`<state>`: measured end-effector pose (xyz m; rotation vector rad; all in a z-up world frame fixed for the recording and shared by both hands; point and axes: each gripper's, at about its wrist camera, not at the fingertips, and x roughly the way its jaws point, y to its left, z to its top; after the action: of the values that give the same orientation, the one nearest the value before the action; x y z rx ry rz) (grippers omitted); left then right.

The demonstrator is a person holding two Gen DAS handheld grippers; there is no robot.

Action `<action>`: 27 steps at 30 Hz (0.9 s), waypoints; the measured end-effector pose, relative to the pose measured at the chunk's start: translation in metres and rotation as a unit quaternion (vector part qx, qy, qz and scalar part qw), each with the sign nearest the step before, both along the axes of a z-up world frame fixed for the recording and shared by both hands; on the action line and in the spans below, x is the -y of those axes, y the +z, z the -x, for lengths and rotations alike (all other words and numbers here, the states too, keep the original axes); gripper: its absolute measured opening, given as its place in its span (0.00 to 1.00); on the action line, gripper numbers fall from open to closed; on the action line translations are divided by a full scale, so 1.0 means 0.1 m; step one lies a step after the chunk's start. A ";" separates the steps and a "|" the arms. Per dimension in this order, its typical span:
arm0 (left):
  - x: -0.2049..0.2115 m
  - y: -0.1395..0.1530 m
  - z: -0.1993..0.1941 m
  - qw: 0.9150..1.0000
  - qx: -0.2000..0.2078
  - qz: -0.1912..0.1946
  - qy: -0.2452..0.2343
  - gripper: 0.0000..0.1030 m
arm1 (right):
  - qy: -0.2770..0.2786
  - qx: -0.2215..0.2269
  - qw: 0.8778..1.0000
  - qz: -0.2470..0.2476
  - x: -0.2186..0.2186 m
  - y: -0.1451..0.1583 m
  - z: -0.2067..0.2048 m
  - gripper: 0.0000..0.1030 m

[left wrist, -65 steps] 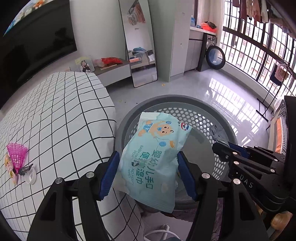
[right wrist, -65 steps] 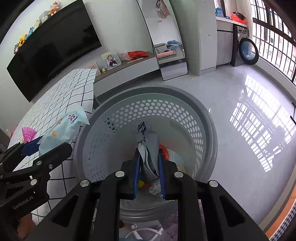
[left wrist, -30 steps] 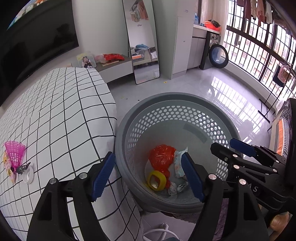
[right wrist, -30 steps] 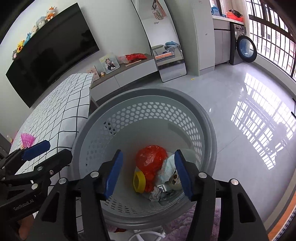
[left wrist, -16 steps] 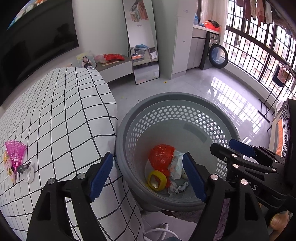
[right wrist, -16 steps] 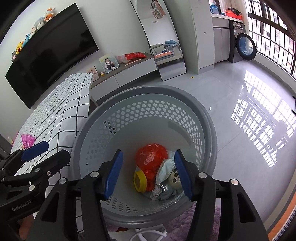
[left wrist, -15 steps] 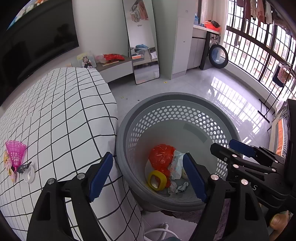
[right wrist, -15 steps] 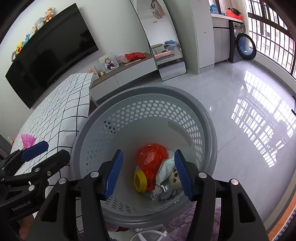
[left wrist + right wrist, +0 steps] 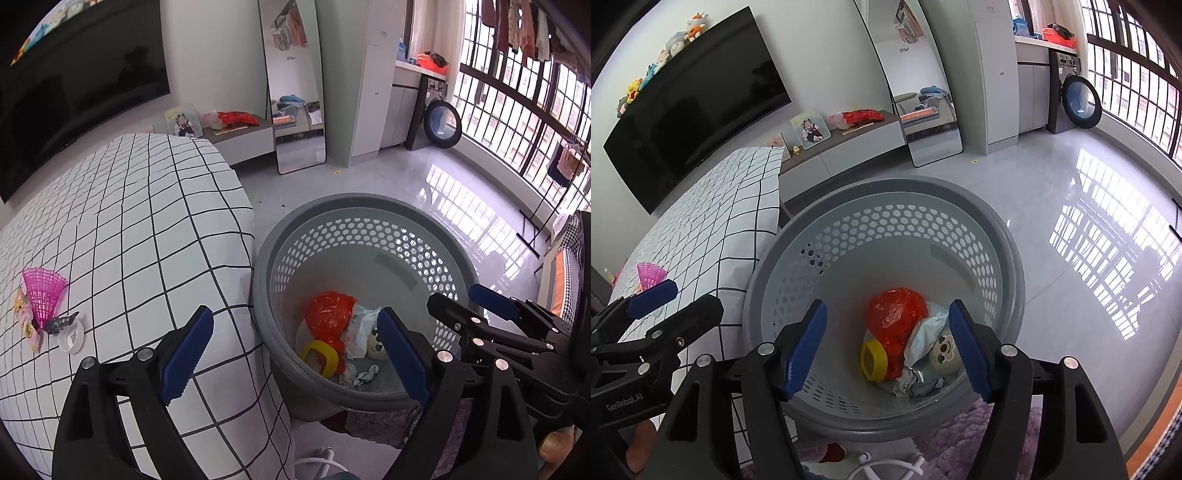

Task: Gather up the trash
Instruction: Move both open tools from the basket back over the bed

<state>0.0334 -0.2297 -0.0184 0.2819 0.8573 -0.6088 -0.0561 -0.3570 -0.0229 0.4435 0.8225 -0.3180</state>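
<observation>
A round grey perforated basket (image 9: 369, 206) (image 9: 886, 188) stands on the floor beside the bed. At its bottom lie a red plastic bag (image 9: 327, 314) (image 9: 897, 310), a yellow ring (image 9: 320, 356) (image 9: 873, 360), a pale blue wipes pack (image 9: 360, 328) (image 9: 929, 332) and crumpled paper (image 9: 910, 384). My left gripper (image 9: 293, 356) is open and empty above the basket's left rim. My right gripper (image 9: 886, 350) is open and empty over the basket.
A checked bed cover (image 9: 129, 229) lies left of the basket. On it are a pink shuttlecock (image 9: 42, 295), a small white lid (image 9: 71, 336) and small wrappers (image 9: 22, 314). A purple rug (image 9: 960, 443) and a white cable (image 9: 886, 467) lie below the basket.
Both grippers opened and dropped the wipes pack and grey wrapper into the basket. In the last half second the left gripper has shifted slightly left.
</observation>
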 end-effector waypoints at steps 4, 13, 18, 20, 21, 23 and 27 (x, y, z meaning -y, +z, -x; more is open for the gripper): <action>-0.10 0.05 0.00 1.000 0.005 0.008 0.006 0.90 | 0.002 0.004 1.000 0.004 -0.06 0.05 0.01 0.67; -0.34 0.18 0.03 0.999 0.020 0.022 0.023 0.92 | 0.013 0.014 1.000 0.014 -0.25 0.17 0.01 0.67; -0.53 0.24 0.04 0.998 0.028 0.030 0.036 0.93 | 0.025 0.019 0.999 0.024 -0.41 0.27 0.00 0.67; -0.61 0.26 0.03 0.998 0.030 0.033 0.041 0.93 | 0.029 0.022 0.999 0.027 -0.47 0.31 -0.01 0.67; -0.65 0.27 0.03 0.998 0.032 0.034 0.044 0.93 | 0.032 0.023 0.999 0.029 -0.50 0.33 -0.02 0.67; -0.73 0.28 0.04 0.998 0.035 0.038 0.049 0.93 | 0.036 0.025 0.999 0.030 -0.57 0.35 -0.02 0.67; -0.89 0.33 0.04 0.996 0.040 0.044 0.060 0.93 | 0.046 0.028 0.998 0.036 -0.71 0.40 -0.04 0.67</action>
<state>0.0289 -0.1411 0.0142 0.1730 0.7615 -0.5193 -0.0516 -0.2864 0.0174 0.3451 0.7718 -0.2488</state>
